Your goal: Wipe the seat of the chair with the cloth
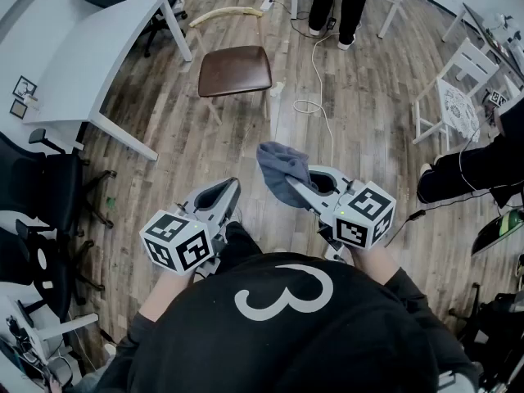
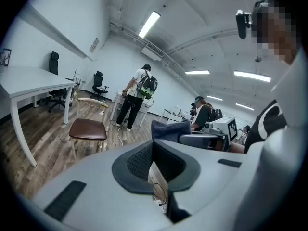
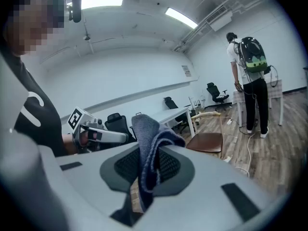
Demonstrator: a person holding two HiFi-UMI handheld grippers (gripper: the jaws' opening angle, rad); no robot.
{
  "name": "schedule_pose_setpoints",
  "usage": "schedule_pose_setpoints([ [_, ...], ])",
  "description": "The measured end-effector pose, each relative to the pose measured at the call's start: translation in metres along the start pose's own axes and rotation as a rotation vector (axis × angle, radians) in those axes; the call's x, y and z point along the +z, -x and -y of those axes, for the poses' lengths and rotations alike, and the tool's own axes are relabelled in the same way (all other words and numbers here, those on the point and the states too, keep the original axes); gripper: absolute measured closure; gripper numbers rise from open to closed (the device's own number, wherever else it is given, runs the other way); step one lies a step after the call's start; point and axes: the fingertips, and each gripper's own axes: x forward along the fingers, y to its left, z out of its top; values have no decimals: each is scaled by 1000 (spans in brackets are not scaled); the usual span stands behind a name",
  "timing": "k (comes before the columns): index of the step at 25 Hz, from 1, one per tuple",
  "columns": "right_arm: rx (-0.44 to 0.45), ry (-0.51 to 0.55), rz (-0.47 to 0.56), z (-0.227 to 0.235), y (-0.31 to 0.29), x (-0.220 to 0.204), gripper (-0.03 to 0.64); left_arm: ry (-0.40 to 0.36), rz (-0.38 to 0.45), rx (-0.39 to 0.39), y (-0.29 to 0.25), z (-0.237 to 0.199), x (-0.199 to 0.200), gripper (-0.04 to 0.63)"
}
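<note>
Approach step: the right gripper pinches the cloth, while the left gripper has its jaws pressed together, empty. The chair seat stands well ahead. Next, carry the cloth forward and lower it flat onto the seat.

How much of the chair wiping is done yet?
Done: the cloth is picked up, pinched in the right gripper. In hand: reaching the chair, which stands well ahead, untouched. Left: wiping the whole brown seat. The left gripper is shut, empty.
</note>
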Motion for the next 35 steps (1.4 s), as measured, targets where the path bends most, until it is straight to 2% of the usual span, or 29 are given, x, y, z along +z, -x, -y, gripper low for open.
schedule_pose_setpoints([
  [10, -5, -13, -1, 18, -31, 11, 563, 18, -11, -2, -14, -33, 17, 583],
  [16, -23, -55, -6, 45, -66, 16, 563, 28, -55, -14, -35, -70, 28, 583],
  [28, -20, -148, -62, 77, -205, 31, 561, 93, -117, -34, -55, -209, 68, 583],
  [35, -58, -197, -111, 96, -269, 37, 561, 113, -169, -68, -70, -279, 81, 583],
])
